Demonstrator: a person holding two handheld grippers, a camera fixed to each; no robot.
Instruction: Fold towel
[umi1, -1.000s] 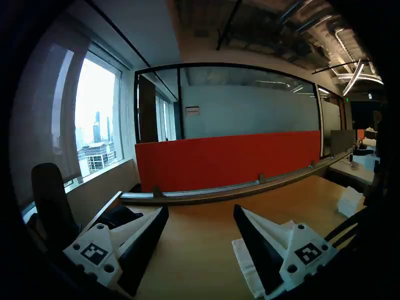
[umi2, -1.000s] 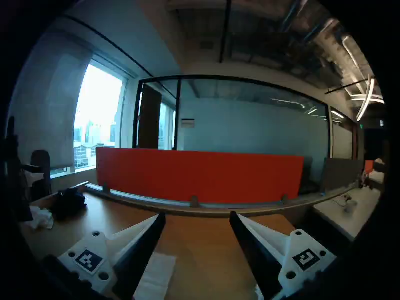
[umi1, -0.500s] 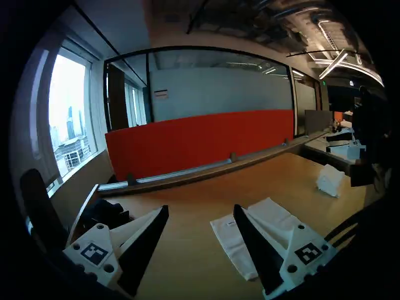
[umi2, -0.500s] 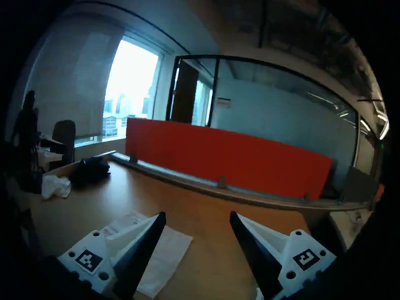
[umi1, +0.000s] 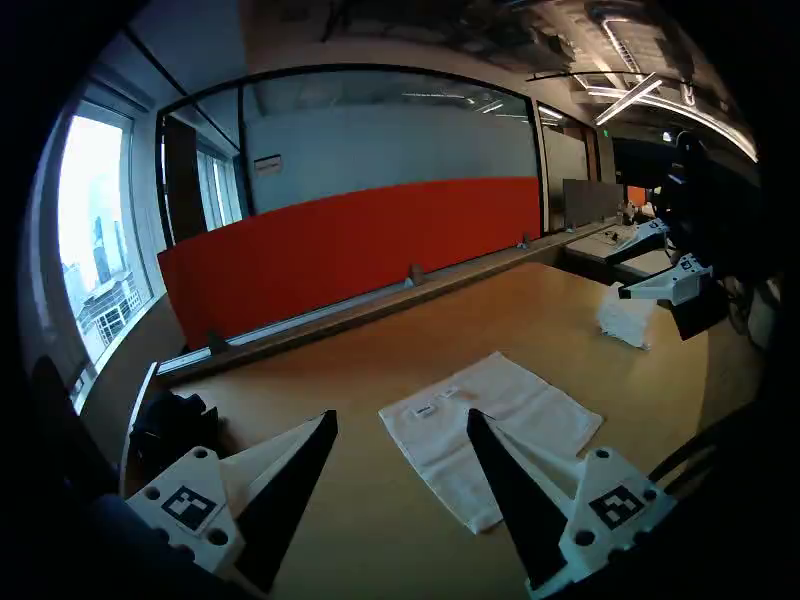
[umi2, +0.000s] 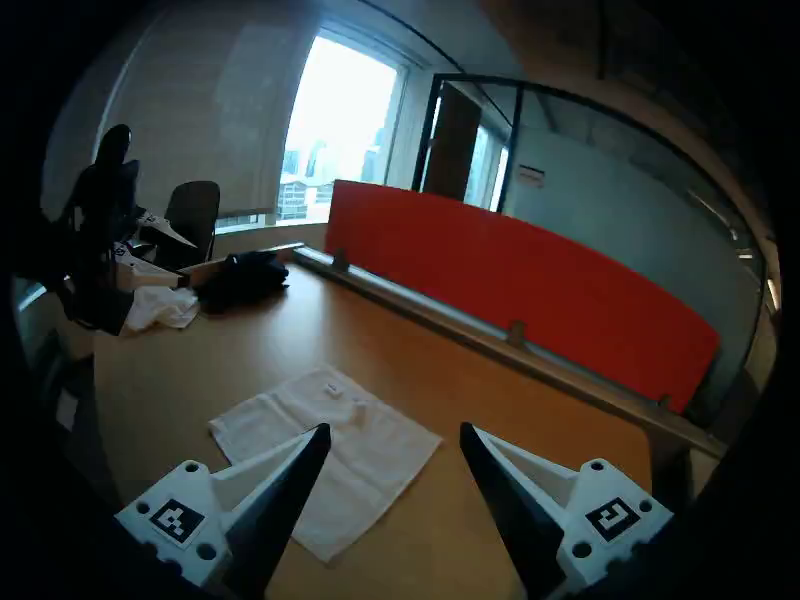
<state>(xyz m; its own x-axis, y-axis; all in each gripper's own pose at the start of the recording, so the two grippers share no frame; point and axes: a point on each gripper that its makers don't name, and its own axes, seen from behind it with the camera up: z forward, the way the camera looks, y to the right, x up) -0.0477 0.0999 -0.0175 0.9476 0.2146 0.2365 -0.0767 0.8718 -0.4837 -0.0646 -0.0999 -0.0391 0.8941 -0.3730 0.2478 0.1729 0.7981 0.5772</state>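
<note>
Left gripper view: towel (umi1: 490, 420) lies flat and unfolded on the desk (umi1: 480, 320), small tags facing up. The right finger of the left gripper (umi1: 400, 415) overlaps its near corner in the picture; contact cannot be told.
Left gripper: fingers spread wide, nothing between them.
Right gripper view: same towel lies ahead, mostly to the left of the right gripper (umi2: 394, 428), whose left finger overlaps the near edge.
Right gripper: fingers spread wide, holding nothing.
Stage (judged): approach. No corner is grasped and no fold is made.
Risk 1: thin cloth lies flat on smooth wood, so a finger may skid over the edge and close on air, or shove the towel into a wrinkle.
Risk 2: if the grippers take mismatched corners, the fold comes out skewed.
Risk 3: crumpled white cloth (umi1: 625, 320) sits well apart from the towel on the same desk; a wide sweep could drag it.
</note>
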